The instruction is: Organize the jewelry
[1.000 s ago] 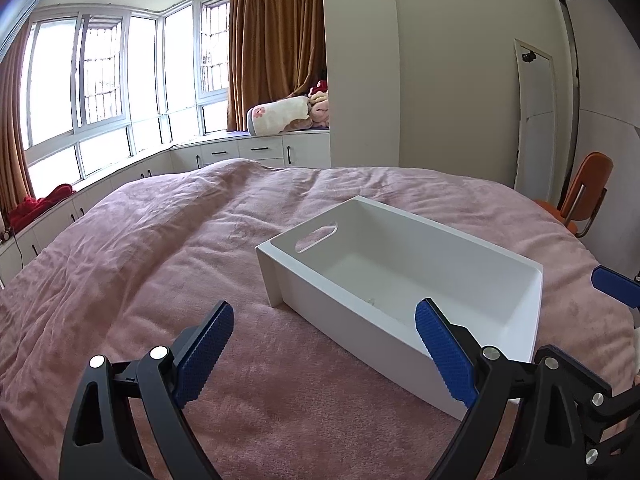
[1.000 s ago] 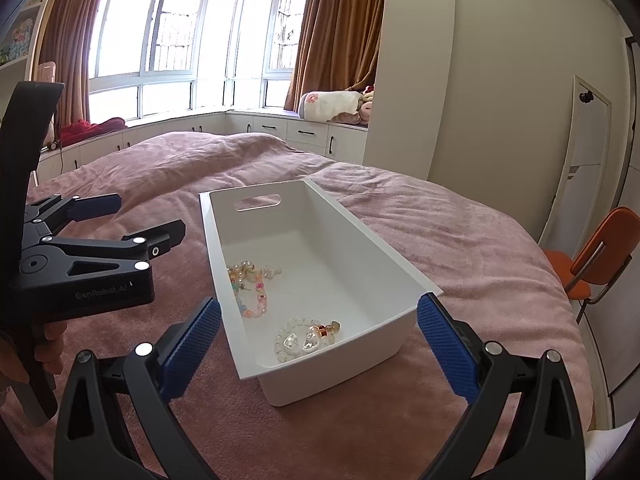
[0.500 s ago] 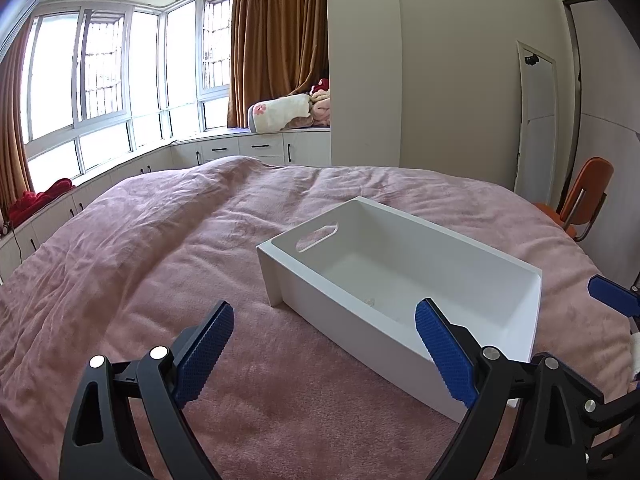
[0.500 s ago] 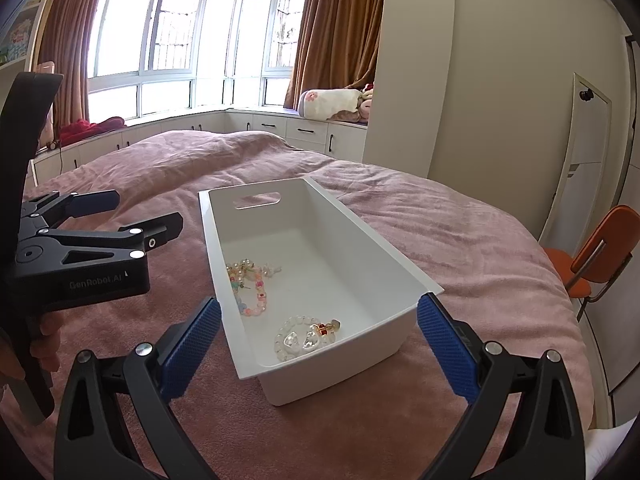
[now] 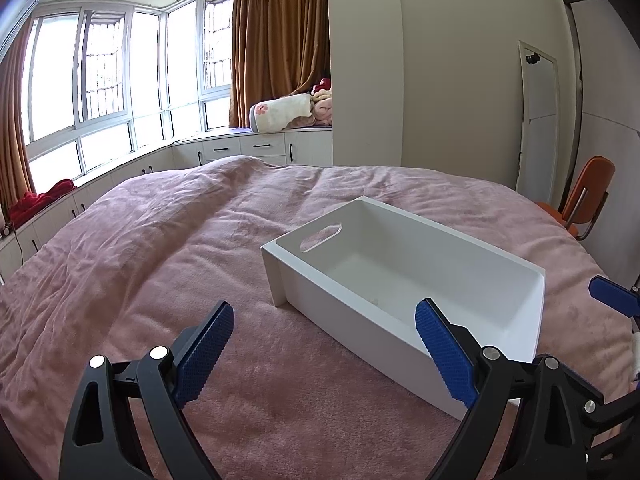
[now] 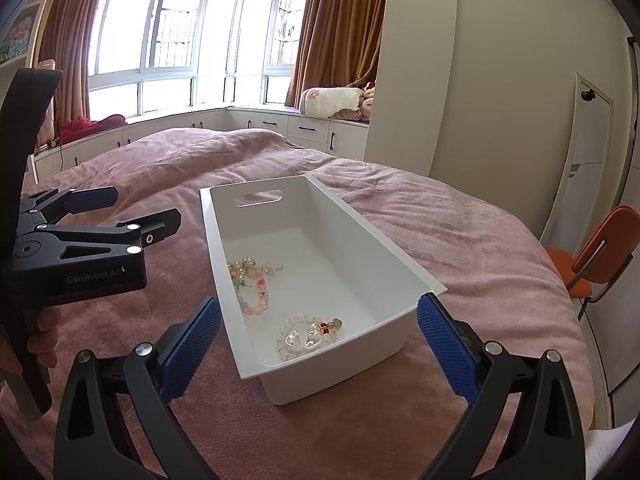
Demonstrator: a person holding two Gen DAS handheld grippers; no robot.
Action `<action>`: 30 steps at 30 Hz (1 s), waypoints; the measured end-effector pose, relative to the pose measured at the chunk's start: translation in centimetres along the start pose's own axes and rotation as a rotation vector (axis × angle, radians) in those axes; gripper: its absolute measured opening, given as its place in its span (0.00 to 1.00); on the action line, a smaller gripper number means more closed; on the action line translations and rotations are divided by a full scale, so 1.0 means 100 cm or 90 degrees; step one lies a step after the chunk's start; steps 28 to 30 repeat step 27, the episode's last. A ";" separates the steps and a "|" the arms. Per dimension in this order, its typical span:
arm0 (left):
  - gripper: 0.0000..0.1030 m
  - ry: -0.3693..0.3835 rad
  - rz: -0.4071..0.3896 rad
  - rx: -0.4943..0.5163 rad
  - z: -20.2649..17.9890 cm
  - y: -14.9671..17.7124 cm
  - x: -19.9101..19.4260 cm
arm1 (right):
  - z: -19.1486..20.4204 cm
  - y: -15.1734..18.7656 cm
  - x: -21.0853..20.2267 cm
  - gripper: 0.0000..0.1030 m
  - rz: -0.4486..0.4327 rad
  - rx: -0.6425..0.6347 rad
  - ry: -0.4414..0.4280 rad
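A white bin (image 6: 332, 376) with a handle slot stands on the pink bedspread (image 6: 460, 248). Inside it lie a pastel bead bracelet (image 6: 252, 284) and a clear bead bracelet with a red charm (image 6: 306, 336). My right gripper (image 6: 320, 316) is open, its blue pads on either side of the bin's near end, holding nothing. In the left wrist view the bin (image 5: 360, 332) sits ahead and to the right, and its near wall hides the jewelry. My left gripper (image 5: 322, 324) is open and empty; in the right wrist view the left gripper (image 6: 136, 208) hovers left of the bin.
A hand (image 6: 40, 340) holds the left gripper's handle. An orange chair (image 6: 592, 256) stands off the bed's right side. Cabinets and a window seat with a rolled blanket (image 5: 280, 112) run along the far wall. Bare bedspread (image 5: 160, 260) stretches left of the bin.
Both grippers stay open and have barely drifted. The bin and the jewelry inside it have not moved.
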State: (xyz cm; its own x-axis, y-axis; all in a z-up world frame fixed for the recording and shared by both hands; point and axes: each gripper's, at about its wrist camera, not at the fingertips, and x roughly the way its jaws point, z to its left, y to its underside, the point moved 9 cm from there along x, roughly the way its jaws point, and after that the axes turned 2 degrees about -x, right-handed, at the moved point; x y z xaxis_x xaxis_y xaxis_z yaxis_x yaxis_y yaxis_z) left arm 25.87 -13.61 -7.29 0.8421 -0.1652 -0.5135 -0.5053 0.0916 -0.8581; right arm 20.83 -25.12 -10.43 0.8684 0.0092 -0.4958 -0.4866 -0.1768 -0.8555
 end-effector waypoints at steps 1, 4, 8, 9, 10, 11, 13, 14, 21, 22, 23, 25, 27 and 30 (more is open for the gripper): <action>0.91 0.000 0.000 0.000 0.000 0.000 0.000 | 0.000 0.000 0.000 0.94 0.000 0.001 0.000; 0.91 0.001 0.000 0.000 0.001 0.001 0.000 | 0.000 0.000 0.001 0.94 0.002 0.003 0.000; 0.91 0.002 -0.004 0.003 0.001 0.003 0.000 | 0.000 0.001 0.001 0.94 0.003 0.004 -0.001; 0.91 0.002 -0.004 0.004 0.001 0.003 0.000 | 0.000 0.001 0.001 0.94 0.004 0.004 -0.001; 0.91 0.002 -0.004 0.005 0.000 0.003 0.000 | -0.001 0.001 0.001 0.94 0.004 0.005 -0.001; 0.91 0.001 -0.005 0.003 0.000 0.003 0.000 | -0.001 0.001 0.002 0.94 0.005 0.005 -0.001; 0.91 0.001 -0.004 0.001 0.000 0.004 0.000 | -0.001 0.001 0.002 0.94 0.005 0.005 -0.001; 0.91 -0.001 -0.004 -0.001 0.000 0.003 0.001 | -0.001 0.001 0.002 0.94 0.005 0.005 -0.001; 0.91 0.001 0.000 -0.007 0.002 0.002 0.001 | 0.000 0.002 0.002 0.94 0.006 0.004 -0.002; 0.91 0.000 0.001 -0.004 0.001 0.003 0.001 | 0.000 0.002 0.002 0.94 0.006 0.004 -0.002; 0.91 0.002 0.002 -0.002 0.001 0.003 0.001 | 0.000 0.002 0.002 0.94 0.006 0.003 -0.002; 0.91 0.016 0.009 0.001 -0.002 0.004 0.001 | 0.001 0.002 0.002 0.94 0.007 0.004 -0.002; 0.91 0.014 0.009 0.005 -0.002 0.004 0.001 | 0.001 0.003 0.001 0.94 0.007 0.003 -0.002; 0.91 0.014 0.009 0.005 -0.002 0.004 0.001 | 0.001 0.003 0.001 0.94 0.007 0.003 -0.002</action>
